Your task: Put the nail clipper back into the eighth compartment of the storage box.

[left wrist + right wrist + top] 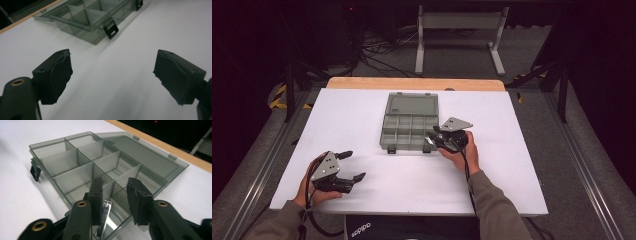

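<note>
We see the right gripper [115, 202], jaws partly open, a nail clipper [104, 216] loose between them, over the organiser box [409, 125] mid-table. Left gripper [347, 167] wide open, empty, near the table's [512, 165] front-left corner.

A white table top [377, 180] with a strip of pale wood [414, 83] along its far edge. Near the middle, toward the far side, lies an open box [409, 132] of smoky clear plastic, split into small compartments, its lid [411, 104] folded back flat on the table behind it. Two black latches [390, 149] hang from its near edge. A small metal item, possibly a nail clipper [105, 216], sits in the near right compartment.
</note>
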Demonstrator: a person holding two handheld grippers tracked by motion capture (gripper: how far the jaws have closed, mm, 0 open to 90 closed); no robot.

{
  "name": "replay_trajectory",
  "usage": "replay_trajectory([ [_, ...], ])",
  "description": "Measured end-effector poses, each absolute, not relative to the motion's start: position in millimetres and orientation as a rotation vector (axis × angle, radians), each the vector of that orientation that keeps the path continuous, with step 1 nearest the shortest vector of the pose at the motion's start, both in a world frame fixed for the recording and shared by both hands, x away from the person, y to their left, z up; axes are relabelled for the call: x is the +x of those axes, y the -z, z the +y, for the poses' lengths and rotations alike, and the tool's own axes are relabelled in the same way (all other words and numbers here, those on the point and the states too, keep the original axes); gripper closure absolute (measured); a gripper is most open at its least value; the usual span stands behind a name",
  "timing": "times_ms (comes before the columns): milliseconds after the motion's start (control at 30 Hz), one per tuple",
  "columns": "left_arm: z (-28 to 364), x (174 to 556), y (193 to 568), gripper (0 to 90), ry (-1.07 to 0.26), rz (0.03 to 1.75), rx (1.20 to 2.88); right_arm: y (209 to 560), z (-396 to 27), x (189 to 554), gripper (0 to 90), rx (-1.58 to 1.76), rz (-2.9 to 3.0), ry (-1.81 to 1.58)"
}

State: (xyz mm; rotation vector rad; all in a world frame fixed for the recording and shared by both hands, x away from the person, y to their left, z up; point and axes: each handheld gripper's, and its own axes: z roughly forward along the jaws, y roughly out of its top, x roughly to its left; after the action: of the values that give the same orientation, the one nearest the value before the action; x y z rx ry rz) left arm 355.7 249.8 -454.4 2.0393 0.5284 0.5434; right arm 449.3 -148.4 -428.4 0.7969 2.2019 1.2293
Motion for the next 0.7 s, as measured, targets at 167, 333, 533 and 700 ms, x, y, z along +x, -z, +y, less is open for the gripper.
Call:
replay_trajectory([
  [167, 250, 357, 455, 17.4, -0.545, 0.544, 2.036, 421, -151, 445, 50.7, 0.755, 2.18, -1.267],
  [333, 249, 357, 455, 17.6, -0.545, 0.549, 2.04, 415, -153, 437, 36.5, 0.739, 2.177, -1.25],
  [533, 248, 357, 455, 17.1, -0.548, 0.552, 2.045, 412, -157, 428, 27.8, 0.715, 2.17, -1.21],
  [700, 247, 361, 455, 16.3, -0.539, 0.56, 2.044, 412, -159, 423, 20.8, 0.719, 2.167, -1.215],
])
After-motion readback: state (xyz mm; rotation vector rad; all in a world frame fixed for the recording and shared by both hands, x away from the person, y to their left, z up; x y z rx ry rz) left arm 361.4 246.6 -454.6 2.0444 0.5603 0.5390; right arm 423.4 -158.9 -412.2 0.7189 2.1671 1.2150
